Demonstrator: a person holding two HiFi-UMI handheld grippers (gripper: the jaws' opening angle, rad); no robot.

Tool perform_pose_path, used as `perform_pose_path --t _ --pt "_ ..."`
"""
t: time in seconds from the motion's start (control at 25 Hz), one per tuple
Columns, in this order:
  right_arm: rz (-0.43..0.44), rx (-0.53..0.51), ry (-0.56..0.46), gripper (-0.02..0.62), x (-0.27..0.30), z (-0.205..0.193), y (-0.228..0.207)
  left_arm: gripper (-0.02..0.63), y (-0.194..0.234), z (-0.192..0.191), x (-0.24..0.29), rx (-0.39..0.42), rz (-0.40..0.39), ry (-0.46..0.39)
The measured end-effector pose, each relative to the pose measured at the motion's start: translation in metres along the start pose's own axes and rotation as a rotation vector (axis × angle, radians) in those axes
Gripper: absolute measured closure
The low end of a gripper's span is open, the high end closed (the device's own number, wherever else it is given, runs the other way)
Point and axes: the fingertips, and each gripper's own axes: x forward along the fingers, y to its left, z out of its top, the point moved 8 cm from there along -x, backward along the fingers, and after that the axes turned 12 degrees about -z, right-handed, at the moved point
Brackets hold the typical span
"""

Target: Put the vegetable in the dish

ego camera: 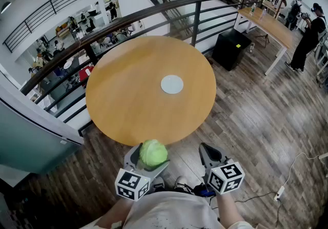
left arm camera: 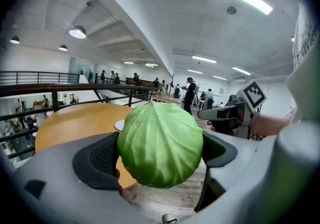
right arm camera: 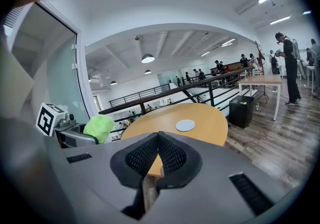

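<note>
A round green cabbage (ego camera: pixel 153 152) sits between the jaws of my left gripper (ego camera: pixel 151 158), which is shut on it with the jaws spread wide. In the left gripper view the cabbage (left arm camera: pixel 160 145) fills the gap between the black pads (left arm camera: pixel 102 158). The gripper hangs just short of the near edge of the round wooden table (ego camera: pixel 128 105). A small pale dish (ego camera: pixel 171 84) lies right of the table's middle, and it shows in both gripper views as the dish (left arm camera: pixel 120 125) and the dish (right arm camera: pixel 185 125). My right gripper (ego camera: pixel 207 150) is beside the left one, shut with nothing held; its pads (right arm camera: pixel 170 155) meet at the tips.
A dark railing (ego camera: pixel 154 15) curves behind the table, with a lower floor beyond it. A black box (ego camera: pixel 231 48) and a long wooden table (ego camera: pixel 266 24) stand at the back right, with people near them. A cable and power strip (ego camera: pixel 279 192) lie on the wooden floor at right.
</note>
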Motion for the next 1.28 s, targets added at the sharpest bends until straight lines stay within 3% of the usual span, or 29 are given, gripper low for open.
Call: perform_pose_path --t 0.48,0.72,1.28 --pt "0.010 -0.013 -0.008 0.571 -0.002 0.002 0.002 0.120 -0.002 0.002 -0.002 0.003 -0.003 -0.006" --pt "-0.002 0.033 -0.051 0.571 -0.006 0.002 0.003 0.120 -0.003 -0.001 -0.005 0.003 -0.011 -0.009" --pt "-0.100 0.026 -0.059 0.571 -0.008 -0.007 0.040 0.120 0.031 -0.011 -0.040 0.003 -0.083 -0.028"
